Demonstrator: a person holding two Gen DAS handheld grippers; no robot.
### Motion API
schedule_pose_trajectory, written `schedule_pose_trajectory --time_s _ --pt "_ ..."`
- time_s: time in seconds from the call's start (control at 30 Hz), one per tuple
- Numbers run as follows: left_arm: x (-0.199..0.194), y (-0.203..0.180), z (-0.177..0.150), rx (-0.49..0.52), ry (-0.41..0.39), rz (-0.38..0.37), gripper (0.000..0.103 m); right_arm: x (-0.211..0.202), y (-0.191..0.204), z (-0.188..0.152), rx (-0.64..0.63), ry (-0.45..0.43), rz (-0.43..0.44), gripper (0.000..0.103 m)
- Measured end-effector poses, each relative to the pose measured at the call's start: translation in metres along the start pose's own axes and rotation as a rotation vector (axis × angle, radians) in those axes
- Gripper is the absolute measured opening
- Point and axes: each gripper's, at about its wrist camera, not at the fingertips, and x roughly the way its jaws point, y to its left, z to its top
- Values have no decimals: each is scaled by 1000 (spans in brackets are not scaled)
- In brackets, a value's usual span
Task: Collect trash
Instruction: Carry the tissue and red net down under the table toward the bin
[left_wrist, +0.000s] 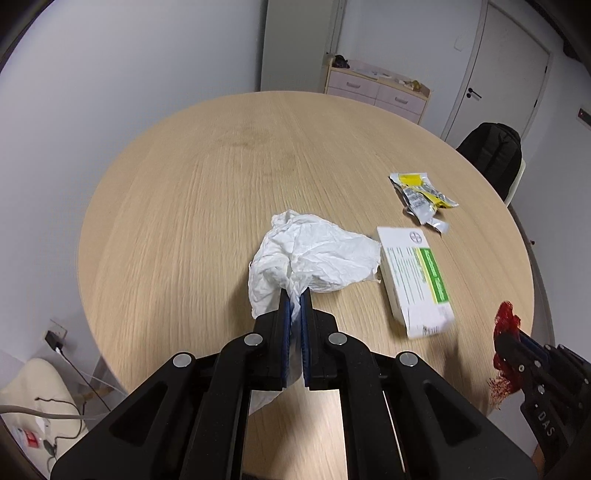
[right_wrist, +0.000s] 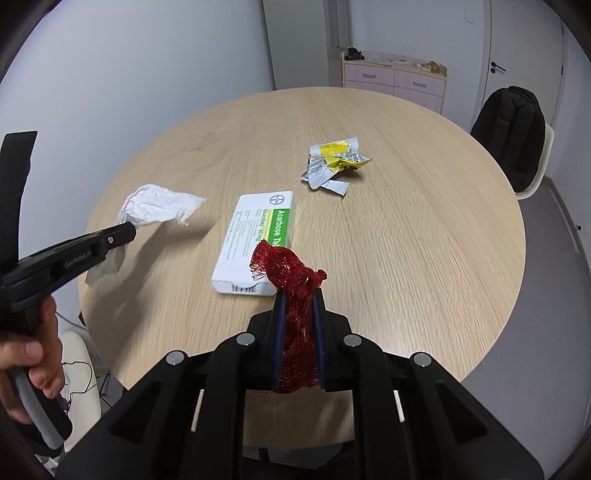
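Between the two loaded grippers the medicine box (right_wrist: 258, 240) is left flat on the round table (right_wrist: 406, 258), long axis running away from the person. A crumpled tissue (left_wrist: 310, 254) is pinched by the left gripper (left_wrist: 294, 299), a red mesh net (right_wrist: 291, 277) by the right gripper (right_wrist: 298, 295) — the nearer one, its fingers just short of the box's near end. A torn wrapper (right_wrist: 332, 166) is seen farther off — beyond the box.
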Motion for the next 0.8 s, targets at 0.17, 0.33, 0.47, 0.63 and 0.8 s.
schedule_pose_trajectory --time_s 0.17,0.33,0.47,0.63,0.8 --pt "-21 2 -21 -6 -13 -6 4 -14 9 -13 -10 -16 0 13" --pt "-44 4 -43 -2 -33 -20 4 -29 17 -31 -13 -30 2 13" --pt "-58 8 -64 -10 -39 -31 4 -39 24 -45 -13 -38 -1 13" --pt "-70 16 -89 -23 -45 -33 4 -52 33 -66 -15 -48 -4 13" --pt "-79 19 -118 -20 -44 -40 4 -59 40 -86 -20 -52 -6 13"
